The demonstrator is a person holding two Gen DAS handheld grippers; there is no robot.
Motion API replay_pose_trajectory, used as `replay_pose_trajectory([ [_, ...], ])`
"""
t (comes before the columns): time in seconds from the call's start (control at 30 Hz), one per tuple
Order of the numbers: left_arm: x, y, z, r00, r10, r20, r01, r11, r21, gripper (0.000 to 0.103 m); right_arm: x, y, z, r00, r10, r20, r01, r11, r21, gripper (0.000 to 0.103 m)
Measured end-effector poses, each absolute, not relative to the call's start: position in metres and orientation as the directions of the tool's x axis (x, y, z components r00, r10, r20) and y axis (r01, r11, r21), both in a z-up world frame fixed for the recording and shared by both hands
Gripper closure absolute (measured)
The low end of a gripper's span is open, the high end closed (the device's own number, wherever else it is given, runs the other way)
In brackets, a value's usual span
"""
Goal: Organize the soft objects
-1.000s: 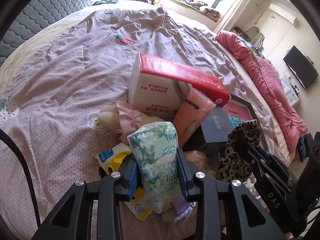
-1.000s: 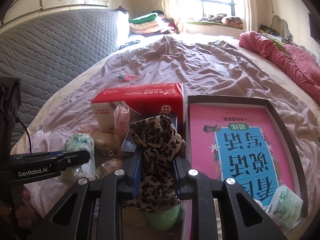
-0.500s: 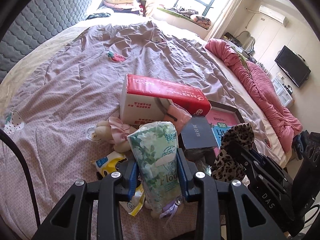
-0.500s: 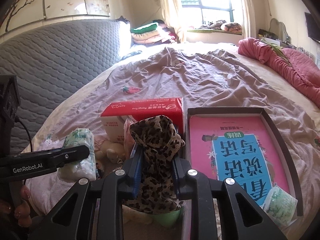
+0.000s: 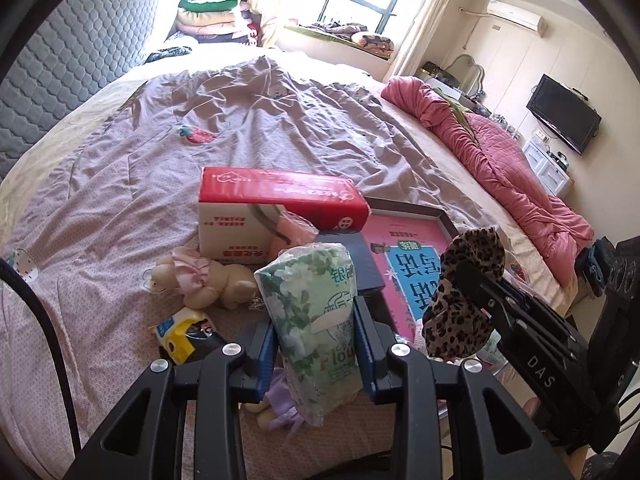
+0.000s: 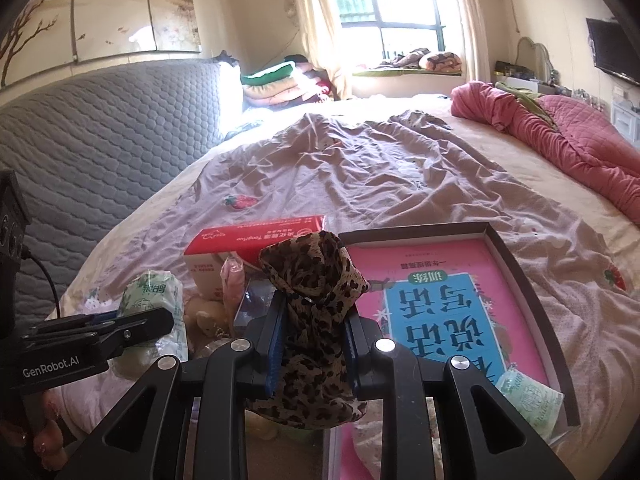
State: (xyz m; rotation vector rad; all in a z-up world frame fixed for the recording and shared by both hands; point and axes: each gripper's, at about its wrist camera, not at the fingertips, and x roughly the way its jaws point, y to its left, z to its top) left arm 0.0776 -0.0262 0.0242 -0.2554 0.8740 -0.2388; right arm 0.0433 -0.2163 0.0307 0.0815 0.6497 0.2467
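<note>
1. The left gripper point(image 5: 316, 350) squeezes a soft, crinkly green tissue pack point(image 5: 312, 320) above the wrinkly bed cover point(image 5: 280, 120).
2. The right gripper point(image 6: 310, 350) pinches a floppy spotted cloth point(image 6: 312, 312) beside the flat box tray point(image 6: 516, 264).

A: What's the green thing?

B: A floral tissue pack point(image 5: 316, 316), white and green, upright and slightly tilted, pinched at its middle by the left gripper point(image 5: 316, 352) above the bed clutter

A: And the spotted one?

B: A leopard-print pouch point(image 6: 310, 320), soft and crumpled, clamped upright in the right gripper point(image 6: 310, 350), just left of the tray

A: Anything in the tray?

B: A second tissue pack point(image 6: 528, 394) lying in the tray's point(image 6: 516, 264) near right corner
</note>
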Motion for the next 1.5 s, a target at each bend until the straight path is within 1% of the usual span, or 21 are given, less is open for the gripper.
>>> replay_pose_trajectory([
  [0.23, 0.073, -0.045, 0.029, 0.625, -0.314, -0.715, 0.129, 0.945, -0.302, 0.069, 0.038, -0.241, 0.04, 0.795, 0.227, -0.563, -0.16, 0.973, 0.167, 0.077],
  [0.6, 0.067, -0.076, 0.032, 0.635, -0.357, -0.685, 0.206, 0.933, -0.296, 0.069, 0.033, -0.282, 0.048, 0.827, 0.167, -0.536, -0.079, 0.98, 0.183, 0.077],
  [0.83, 0.069, -0.09, 0.03, 0.63, -0.368, -0.684, 0.226, 0.929, -0.292, 0.069, 0.032, -0.303, 0.045, 0.829, 0.145, -0.54, -0.045, 0.98, 0.196, 0.077],
  [0.93, 0.071, -0.097, 0.03, 0.621, -0.395, -0.678, 0.246, 0.918, -0.31, 0.069, 0.032, -0.308, 0.045, 0.832, 0.134, -0.538, -0.035, 0.981, 0.191, 0.077],
  [1.03, 0.072, -0.108, 0.031, 0.621, -0.393, -0.678, 0.263, 0.919, -0.293, 0.069, 0.033, -0.314, 0.046, 0.833, 0.124, -0.538, -0.023, 0.981, 0.192, 0.077],
  [1.27, 0.077, -0.135, 0.017, 0.559, -0.459, -0.69, 0.313, 0.888, -0.337, 0.069, 0.034, -0.33, 0.041, 0.825, 0.09, -0.558, 0.023, 0.981, 0.192, 0.077],
  [1.5, 0.082, -0.156, 0.001, 0.512, -0.488, -0.707, 0.354, 0.87, -0.344, 0.069, 0.036, -0.337, 0.036, 0.817, 0.09, -0.569, 0.03, 0.98, 0.198, 0.077],
])
